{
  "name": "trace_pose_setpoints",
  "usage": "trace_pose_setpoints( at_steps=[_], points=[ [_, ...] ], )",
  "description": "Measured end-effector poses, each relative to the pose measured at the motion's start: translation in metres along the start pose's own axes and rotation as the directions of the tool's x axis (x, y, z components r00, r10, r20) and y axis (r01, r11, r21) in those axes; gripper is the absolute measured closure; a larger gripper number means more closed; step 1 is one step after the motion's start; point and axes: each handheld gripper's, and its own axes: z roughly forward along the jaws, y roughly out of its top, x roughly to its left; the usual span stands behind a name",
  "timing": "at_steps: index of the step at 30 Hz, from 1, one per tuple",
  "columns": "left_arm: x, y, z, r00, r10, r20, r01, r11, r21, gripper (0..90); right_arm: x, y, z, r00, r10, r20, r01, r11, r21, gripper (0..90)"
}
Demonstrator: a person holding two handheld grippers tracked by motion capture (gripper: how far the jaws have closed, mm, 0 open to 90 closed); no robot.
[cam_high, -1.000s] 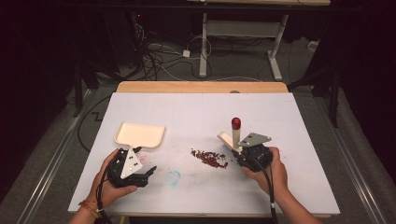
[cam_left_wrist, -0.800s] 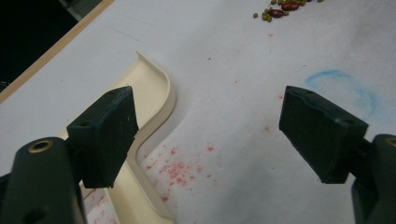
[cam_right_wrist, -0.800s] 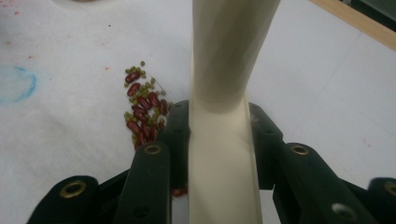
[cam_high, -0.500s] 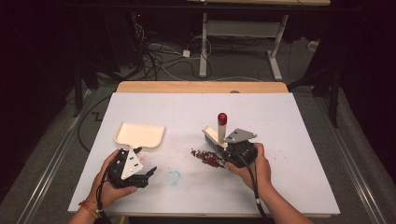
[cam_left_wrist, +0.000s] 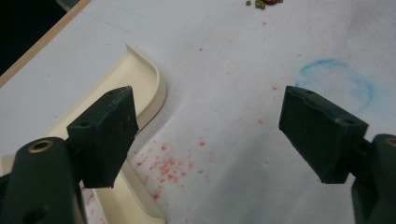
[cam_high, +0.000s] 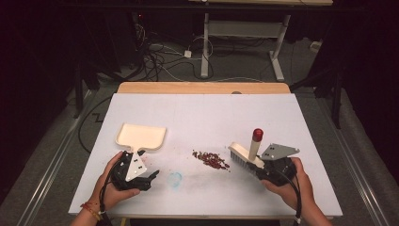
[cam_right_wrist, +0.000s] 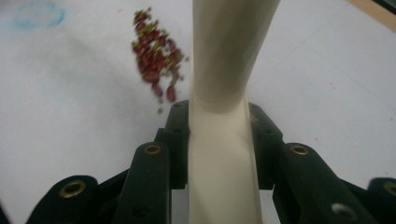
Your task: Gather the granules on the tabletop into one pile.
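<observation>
High view shows our right gripper [cam_high: 258, 165] clamping the brush [cam_high: 245, 154], beans [cam_high: 211, 160] unswept at its nine o'clock. Our left gripper [cam_high: 151, 178] stands released, the dustpan [cam_high: 140, 136] at its eleven o'clock not yet picked up.

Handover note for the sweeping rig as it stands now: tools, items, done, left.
Right tool: shut on the brush handle; the brush sits right of the beans, bristles down by the table.
Left tool: open, holding nothing, hovering just in front of the dustpan handle.
Beans: one loose pile of red and green bits mid-table, apart from both brush and dustpan.
Dustpan: flat on the white table, left of the pile, looks empty.
Done: brush picked up.
Left: probably grip the dustpan, bring it to the pile, sweep the beans in.
</observation>
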Motion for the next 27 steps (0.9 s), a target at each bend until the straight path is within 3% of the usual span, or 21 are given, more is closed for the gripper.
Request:
trace_pose_setpoints(
  at_steps=[4, 10, 15, 19, 22, 25, 27],
  points=[
    [-0.001, 0.000, 0.000, 1.0000, 0.005, 0.002, -0.005, 1.0000, 0.001, 18.9, 0.013, -0.003, -0.002, 0.9995, -0.020, -0.026, 0.020, 1.000, 0.013, 67.9],
    [-0.001, 0.000, 0.000, 0.9999, 0.010, 0.007, -0.010, 0.9999, 0.002, 18.9, 0.030, 0.006, 0.009, 0.9987, -0.032, -0.040, 0.032, 0.999, 0.005, 67.9],
    [0.000, -0.001, 0.000, 0.9999, 0.006, 0.009, -0.006, 1.0000, 0.002, 18.9, 0.028, 0.010, 0.007, 0.9990, -0.026, -0.037, 0.025, 0.999, -0.027, 67.9],
    [0.000, -0.001, 0.000, 0.9999, 0.009, 0.007, -0.009, 0.9999, 0.006, 18.9, 0.022, 0.007, -0.004, 0.9975, -0.037, -0.060, 0.031, 0.996, -0.084, 67.8],
    [0.001, -0.001, -0.001, 1.0000, 0.003, 0.002, -0.003, 1.0000, 0.002, 18.9, 0.022, 0.004, -0.009, 0.9846, -0.094, -0.148, 0.069, 0.984, -0.162, 67.8],
    [0.001, -0.001, 0.000, 1.0000, 0.000, 0.001, 0.000, 1.0000, 0.004, 18.9, 0.028, 0.002, -0.002, 0.9565, -0.196, -0.216, 0.152, 0.968, -0.202, 67.8],
    [0.000, 0.000, 0.001, 1.0000, -0.001, 0.002, 0.001, 1.0000, 0.006, 18.9, 0.031, 0.003, 0.010, 0.9356, -0.244, -0.255, 0.197, 0.960, -0.199, 67.9]
  ],
)
